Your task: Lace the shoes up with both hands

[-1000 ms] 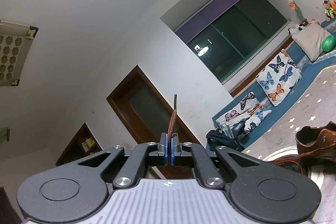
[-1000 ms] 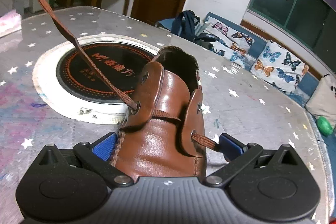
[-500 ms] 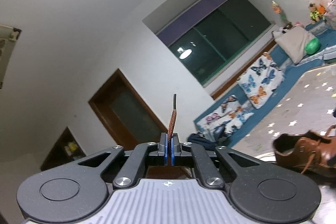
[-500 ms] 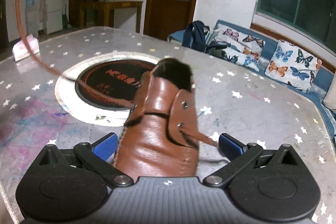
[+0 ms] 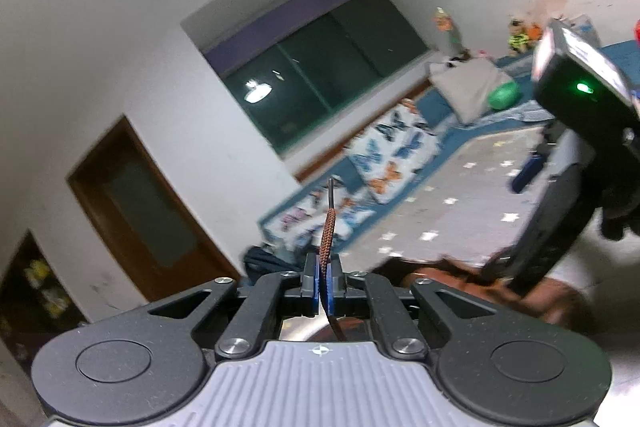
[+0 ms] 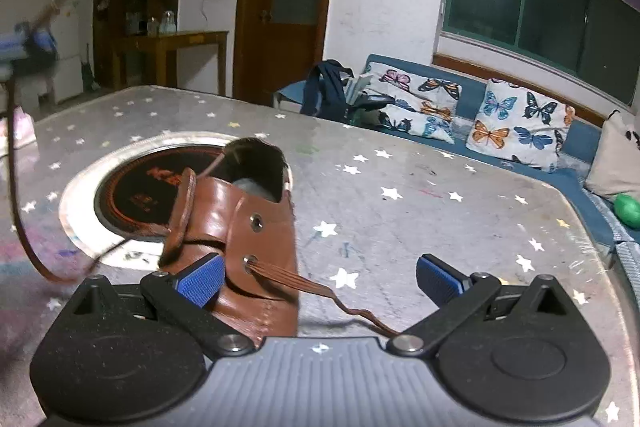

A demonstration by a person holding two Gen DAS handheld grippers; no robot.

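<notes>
The left gripper [image 5: 322, 277] pinched the brown lace [image 5: 327, 233] near its dark tip. The right gripper [image 6: 318, 277] stood spread, nothing pressed, its left pad beside the brown shoe [image 6: 244, 235], which sat on the star-patterned table [image 6: 440, 211] near the round burner [image 6: 136, 187].

My right wrist view: glossy, smooth brown leather shoe [image 6: 244, 251] with metal eyelets, flat woven cloth lace [image 6: 296, 281], on a shiny star-printed table [image 6: 440, 211]; lower frame, matt black plastic gripper [image 6: 320, 277], textured blue pads [image 6: 200, 281].
</notes>
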